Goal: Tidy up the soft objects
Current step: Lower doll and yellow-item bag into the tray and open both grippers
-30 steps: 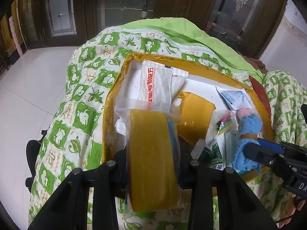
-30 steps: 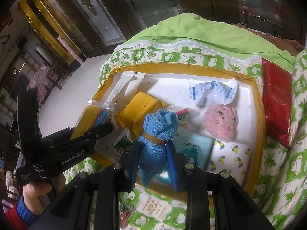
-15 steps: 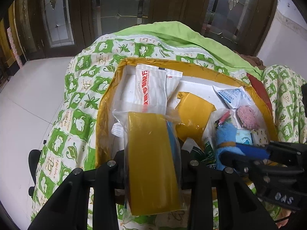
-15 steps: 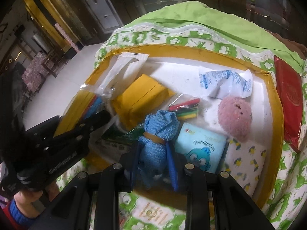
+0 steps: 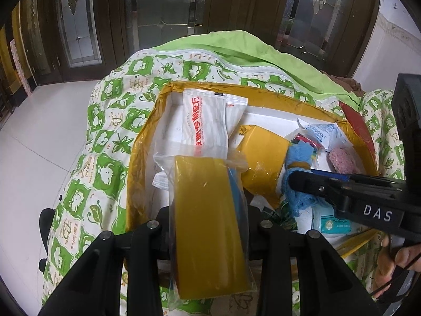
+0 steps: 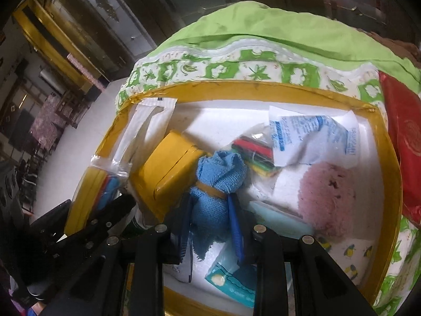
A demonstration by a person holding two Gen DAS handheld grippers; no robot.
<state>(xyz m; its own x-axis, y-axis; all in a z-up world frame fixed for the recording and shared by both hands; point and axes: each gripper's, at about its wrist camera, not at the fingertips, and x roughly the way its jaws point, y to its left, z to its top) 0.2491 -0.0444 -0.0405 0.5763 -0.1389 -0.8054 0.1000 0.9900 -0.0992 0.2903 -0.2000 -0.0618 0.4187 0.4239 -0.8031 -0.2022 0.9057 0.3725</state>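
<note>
Left wrist view: left gripper (image 5: 210, 226) is clamped on a clear bag w/ a yellow pack (image 5: 210, 223) inside, held upright over the near-left part of the tray (image 5: 136, 163), which sits on a green-patterned quilt (image 5: 105, 131). A white sachet w/ red print (image 5: 208, 121) leans behind the bag. Right gripper (image 5: 292, 179) shows at the right edge, pinching the blue cloth bundle (image 5: 300, 166).

Right wrist view: right gripper (image 6: 210, 226) is closed on the blue cloth bundle (image 6: 218, 184), low inside the tray (image 6: 389, 184), just beside a yellow box (image 6: 168, 173) and near a pink puff (image 6: 329, 200). A bag of coloured sticks (image 6: 255, 155) and a desiccant packet (image 6: 310, 137) lie behind.

Step, I'd judge: placing phase, both items carried in, neither released. Next move prob. needs the cloth set on a bare patch betw. box and puff, then jaws opened; bag needs laying flat w/o snagging the sachet.
</note>
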